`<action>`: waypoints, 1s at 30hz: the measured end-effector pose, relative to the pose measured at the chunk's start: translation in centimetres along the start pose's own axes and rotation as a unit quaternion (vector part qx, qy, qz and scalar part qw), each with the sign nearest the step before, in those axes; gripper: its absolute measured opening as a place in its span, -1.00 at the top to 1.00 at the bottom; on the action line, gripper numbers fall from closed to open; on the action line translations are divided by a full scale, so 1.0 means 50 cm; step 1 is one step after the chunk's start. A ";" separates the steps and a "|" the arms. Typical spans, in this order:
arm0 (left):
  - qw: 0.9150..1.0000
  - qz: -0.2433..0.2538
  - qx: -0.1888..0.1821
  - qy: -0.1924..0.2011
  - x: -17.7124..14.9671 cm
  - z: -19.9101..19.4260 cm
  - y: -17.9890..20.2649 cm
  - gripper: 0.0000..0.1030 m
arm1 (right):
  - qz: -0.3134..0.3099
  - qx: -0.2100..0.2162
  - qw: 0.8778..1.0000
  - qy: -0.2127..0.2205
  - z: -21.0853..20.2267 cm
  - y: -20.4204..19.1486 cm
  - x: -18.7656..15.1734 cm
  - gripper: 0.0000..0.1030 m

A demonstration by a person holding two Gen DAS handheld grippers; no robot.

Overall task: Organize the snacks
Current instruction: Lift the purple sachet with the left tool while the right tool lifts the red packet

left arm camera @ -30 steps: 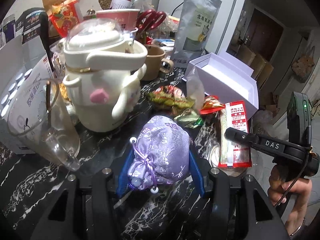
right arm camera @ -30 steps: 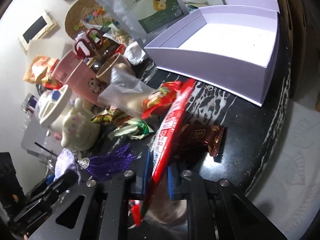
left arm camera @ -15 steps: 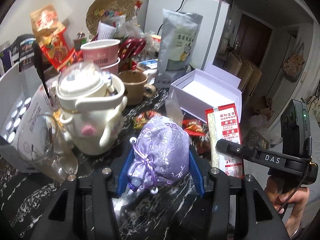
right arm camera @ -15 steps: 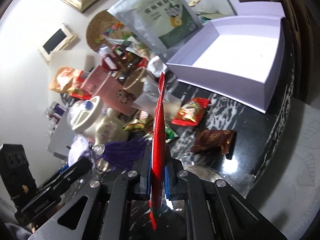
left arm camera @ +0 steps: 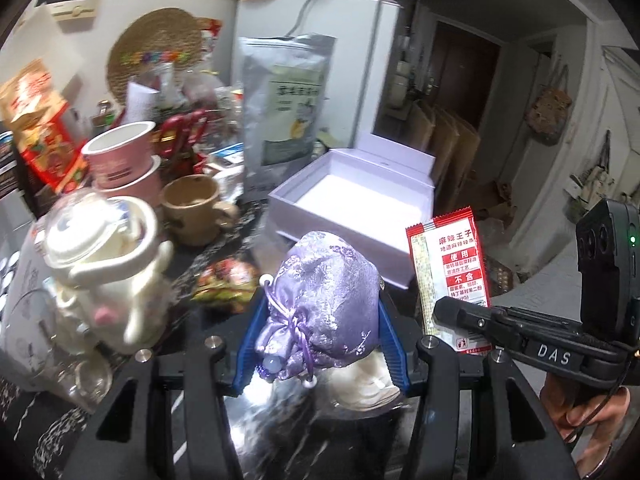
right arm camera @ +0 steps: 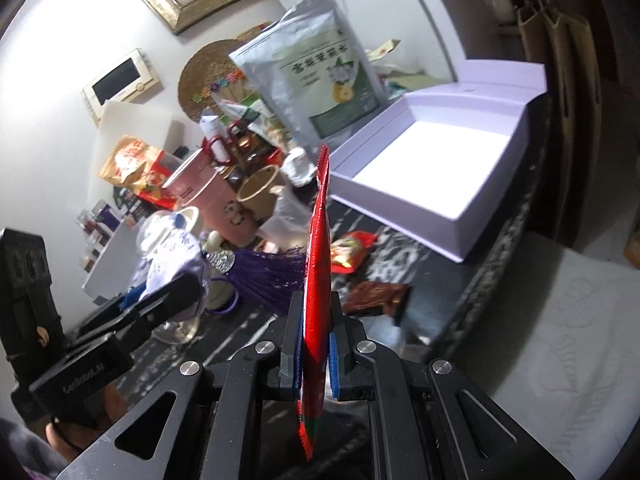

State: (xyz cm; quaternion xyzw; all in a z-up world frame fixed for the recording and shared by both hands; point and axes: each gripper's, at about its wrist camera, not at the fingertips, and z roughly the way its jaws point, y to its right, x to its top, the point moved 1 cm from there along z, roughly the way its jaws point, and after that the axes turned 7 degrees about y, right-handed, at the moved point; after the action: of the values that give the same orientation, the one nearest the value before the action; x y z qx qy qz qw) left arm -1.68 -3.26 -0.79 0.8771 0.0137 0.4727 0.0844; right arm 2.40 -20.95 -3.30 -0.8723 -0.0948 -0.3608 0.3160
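My left gripper (left arm camera: pixel 320 320) is shut on a purple satin drawstring pouch (left arm camera: pixel 320 304), held above the black marble table. My right gripper (right arm camera: pixel 314 344) is shut on a red snack packet (right arm camera: pixel 318 264), seen edge-on and upright; in the left wrist view the red snack packet (left arm camera: pixel 450 268) shows its printed face at the right. An open, empty lavender box (right arm camera: pixel 432 168) sits at the table's far right, beyond both grippers; the same lavender box (left arm camera: pixel 352 200) lies ahead of the pouch. Loose snack packets (right arm camera: pixel 352 248) rest on the table below.
A cream teapot-shaped jar (left arm camera: pixel 108 276), a glass cup (left arm camera: pixel 36 344), pink cups (left arm camera: pixel 120 160), a tan mug (left arm camera: pixel 196 208) and a tall silver pouch bag (left arm camera: pixel 284 108) crowd the left and back. A brown snack wrapper (right arm camera: pixel 376 296) lies near the table edge.
Both grippers have risen from the table, carrying the purple pouch and the red packet upward and toward the lavender box. The packet now stands upright.
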 end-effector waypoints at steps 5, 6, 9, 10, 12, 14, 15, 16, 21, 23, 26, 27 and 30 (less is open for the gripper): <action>1.000 0.011 -0.019 0.001 0.015 0.024 0.032 -0.01 | -0.010 -0.021 1.000 0.001 -0.018 0.022 0.007 0.81; 1.000 0.012 -0.022 0.002 0.019 0.028 0.037 -0.01 | -0.014 -0.024 1.000 0.001 -0.020 0.025 0.010 0.81; 1.000 0.016 -0.025 0.006 0.032 0.037 0.048 -0.01 | -0.028 -0.032 0.999 0.003 -0.022 0.031 0.024 0.81; 1.000 0.017 -0.024 0.008 0.036 0.040 0.051 -0.01 | -0.033 -0.033 0.999 0.004 -0.023 0.031 0.028 0.81; 1.000 0.021 -0.020 0.013 0.047 0.047 0.056 -0.01 | -0.047 -0.035 0.998 0.007 -0.023 0.029 0.041 0.81; 0.999 0.027 -0.014 0.018 0.061 0.054 0.061 -0.01 | -0.061 -0.032 0.998 0.008 -0.020 0.030 0.057 0.81; 0.999 0.030 -0.011 0.021 0.067 0.057 0.063 -0.01 | -0.067 -0.031 0.997 0.008 -0.018 0.030 0.064 0.81; 0.999 0.034 -0.007 0.025 0.075 0.062 0.066 -0.01 | -0.072 -0.030 0.997 0.009 -0.015 0.030 0.071 0.81; 0.998 0.044 0.005 0.037 0.118 0.090 0.075 -0.01 | -0.099 -0.035 0.994 0.014 0.011 0.039 0.116 0.81; 0.998 0.044 0.007 0.041 0.136 0.105 0.078 -0.01 | -0.104 -0.037 0.994 0.018 0.021 0.045 0.134 0.81; 0.998 0.046 0.010 0.046 0.160 0.127 0.084 -0.01 | -0.114 -0.041 0.992 0.025 0.034 0.051 0.161 0.81; 0.998 0.047 0.012 0.047 0.166 0.133 0.085 -0.01 | -0.117 -0.041 0.992 0.026 0.038 0.055 0.171 0.81; 0.997 0.053 0.019 0.047 0.188 0.165 0.091 -0.01 | -0.128 -0.044 0.990 0.026 0.052 0.063 0.198 0.81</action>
State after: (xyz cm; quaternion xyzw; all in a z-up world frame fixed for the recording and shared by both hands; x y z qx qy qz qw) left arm 10.13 -7.90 3.29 0.8546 -0.0202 0.5172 0.0419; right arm 12.27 -22.44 0.60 -0.8564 -0.1808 -0.4250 0.2308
